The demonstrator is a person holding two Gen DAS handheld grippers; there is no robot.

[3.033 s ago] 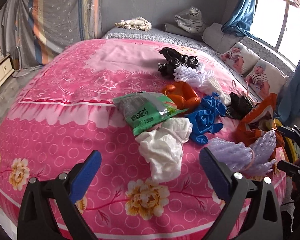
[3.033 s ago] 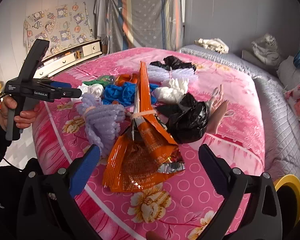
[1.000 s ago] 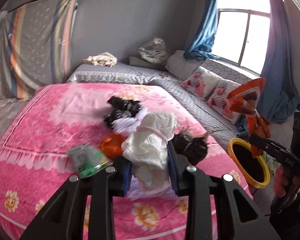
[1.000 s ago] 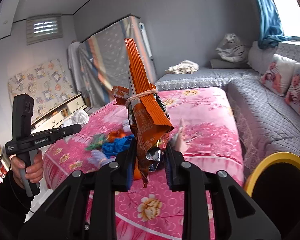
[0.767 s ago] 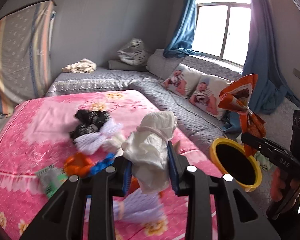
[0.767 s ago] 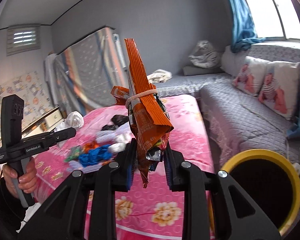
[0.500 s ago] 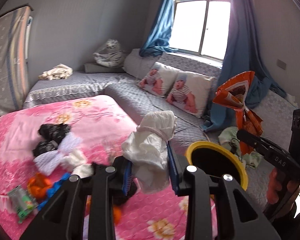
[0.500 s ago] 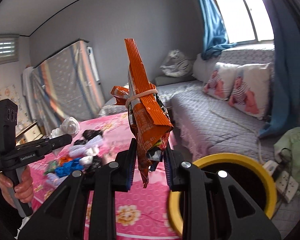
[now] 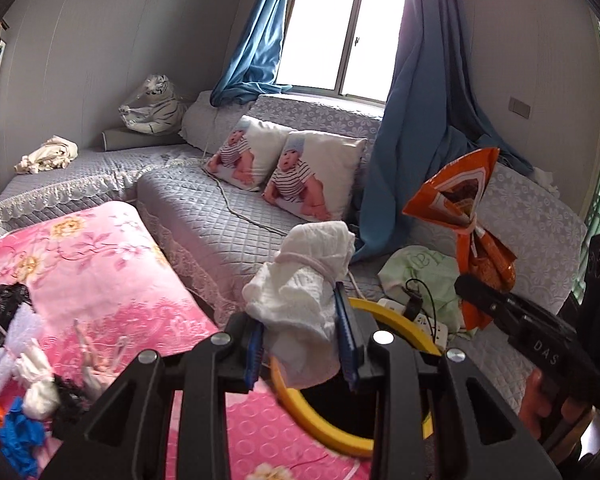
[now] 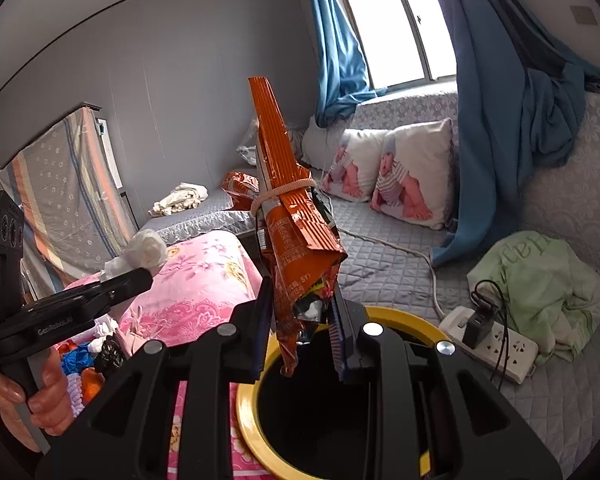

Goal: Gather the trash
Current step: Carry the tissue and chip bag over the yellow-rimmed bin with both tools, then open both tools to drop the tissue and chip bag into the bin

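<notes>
My left gripper is shut on a white crumpled paper bundle tied with a band, held above the near rim of a yellow-rimmed black trash bin. My right gripper is shut on an orange snack bag tied with a rubber band, held upright over the bin's opening. The orange bag also shows in the left wrist view, and the white bundle in the right wrist view. Loose trash lies on the pink bed: black bags, blue plastic, white pieces.
The pink floral bed is to the left of the bin. A grey quilted sofa with two baby-print pillows runs behind. A power strip with cables and a green cloth lie right of the bin. Blue curtains hang by the window.
Both grippers closed on their items, lifted them from the bed and swung right. The bin has come closer and now sits just under both grippers.
</notes>
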